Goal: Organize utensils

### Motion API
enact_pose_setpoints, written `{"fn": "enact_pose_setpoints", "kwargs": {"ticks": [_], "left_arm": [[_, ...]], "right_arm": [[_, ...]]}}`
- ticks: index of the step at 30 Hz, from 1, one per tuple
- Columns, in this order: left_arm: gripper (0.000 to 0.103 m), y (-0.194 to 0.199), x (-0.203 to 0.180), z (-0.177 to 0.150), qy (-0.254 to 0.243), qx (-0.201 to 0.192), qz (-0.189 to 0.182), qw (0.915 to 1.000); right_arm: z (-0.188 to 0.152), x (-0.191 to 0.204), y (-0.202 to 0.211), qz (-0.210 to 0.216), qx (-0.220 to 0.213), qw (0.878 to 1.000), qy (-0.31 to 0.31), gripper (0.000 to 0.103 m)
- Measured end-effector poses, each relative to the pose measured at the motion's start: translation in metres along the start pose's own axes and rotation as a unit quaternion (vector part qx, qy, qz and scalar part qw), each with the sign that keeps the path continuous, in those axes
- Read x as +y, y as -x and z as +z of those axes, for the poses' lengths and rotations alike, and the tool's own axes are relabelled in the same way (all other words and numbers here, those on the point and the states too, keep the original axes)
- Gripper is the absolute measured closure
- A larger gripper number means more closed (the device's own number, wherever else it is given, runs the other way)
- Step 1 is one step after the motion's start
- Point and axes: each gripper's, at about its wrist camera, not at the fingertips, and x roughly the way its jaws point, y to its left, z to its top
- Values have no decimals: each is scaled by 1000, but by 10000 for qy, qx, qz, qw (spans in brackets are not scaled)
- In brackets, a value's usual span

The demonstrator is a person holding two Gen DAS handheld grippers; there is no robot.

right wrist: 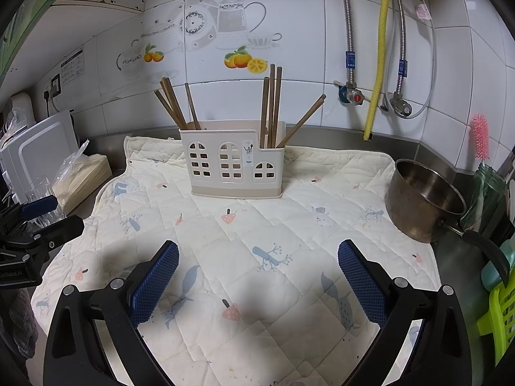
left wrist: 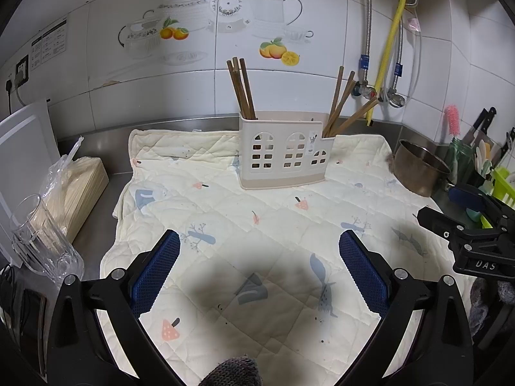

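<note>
Open quilted mat (right wrist: 257, 231) is left bare between the spread jaws and the utensil holder (right wrist: 233, 164); access from above is crowded by chopsticks (right wrist: 272, 106) fanning out of it; the right flank is bounded by a steel saucepan (right wrist: 421, 199); the left by a noodle packet (left wrist: 80, 189) and glass pitcher (left wrist: 45, 238).
</note>
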Motion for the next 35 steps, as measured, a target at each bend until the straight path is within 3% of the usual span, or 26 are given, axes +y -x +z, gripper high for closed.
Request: {"fn": "enact_pose_setpoints", "kwargs": {"ticks": [35], "left_arm": [[5, 3, -3, -1, -107, -109, 20, 9999]], "right_arm": [[-1, -1, 0, 11, 7, 10000, -18, 7]]}}
